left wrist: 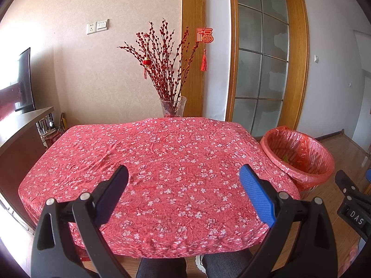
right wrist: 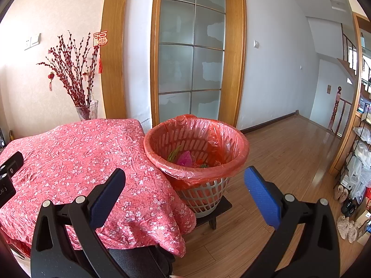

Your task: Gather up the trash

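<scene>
A white slatted bin with a red plastic liner (right wrist: 197, 143) stands on a small dark stool beside the table's right edge; scraps of pink, green and orange trash (right wrist: 185, 158) lie inside it. The same bin (left wrist: 299, 153) shows at the right of the left wrist view. My left gripper (left wrist: 183, 173) hovers open over the near part of the red flowered tablecloth (left wrist: 162, 157), with nothing between its blue pads. My right gripper (right wrist: 184, 176) is open too, held in front of the bin and just above the table's corner, empty. No loose trash shows on the cloth.
A glass vase of red branches (left wrist: 172, 106) stands at the table's far edge by the wall. A dark cabinet (left wrist: 20, 139) sits left of the table. Wooden floor (right wrist: 289, 153) spreads right of the bin toward shelves with bags and shoes (right wrist: 357, 173). A person's knees (left wrist: 185, 266) are below the table.
</scene>
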A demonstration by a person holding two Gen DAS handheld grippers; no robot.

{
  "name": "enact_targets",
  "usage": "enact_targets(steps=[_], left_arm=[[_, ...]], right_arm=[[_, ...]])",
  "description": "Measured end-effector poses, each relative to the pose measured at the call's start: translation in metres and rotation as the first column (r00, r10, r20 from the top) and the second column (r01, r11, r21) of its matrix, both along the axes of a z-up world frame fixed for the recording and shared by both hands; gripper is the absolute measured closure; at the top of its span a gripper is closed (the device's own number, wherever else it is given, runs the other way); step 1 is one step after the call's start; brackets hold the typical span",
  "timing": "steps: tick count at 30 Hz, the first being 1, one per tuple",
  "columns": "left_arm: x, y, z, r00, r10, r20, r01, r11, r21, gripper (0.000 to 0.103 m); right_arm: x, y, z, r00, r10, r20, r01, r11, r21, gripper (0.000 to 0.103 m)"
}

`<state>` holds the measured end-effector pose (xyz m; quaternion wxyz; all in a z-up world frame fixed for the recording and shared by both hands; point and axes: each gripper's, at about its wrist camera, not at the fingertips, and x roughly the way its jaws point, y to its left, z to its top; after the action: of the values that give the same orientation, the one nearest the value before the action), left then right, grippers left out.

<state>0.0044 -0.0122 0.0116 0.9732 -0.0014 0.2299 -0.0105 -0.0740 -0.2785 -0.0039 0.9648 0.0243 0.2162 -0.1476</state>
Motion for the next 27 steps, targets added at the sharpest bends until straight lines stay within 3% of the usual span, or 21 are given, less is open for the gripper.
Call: enact_targets(steps=[27], left_arm=[[0.0010, -0.0024, -0.0038, 1.000, 0.003, -0.009, -0.003, 1.000, 0.009, 0.008]], right_arm=[[0.0003, -0.0008, 0.0003, 1.000, -0.002, -0.002, 0.002, 1.000, 0.000, 0.002]])
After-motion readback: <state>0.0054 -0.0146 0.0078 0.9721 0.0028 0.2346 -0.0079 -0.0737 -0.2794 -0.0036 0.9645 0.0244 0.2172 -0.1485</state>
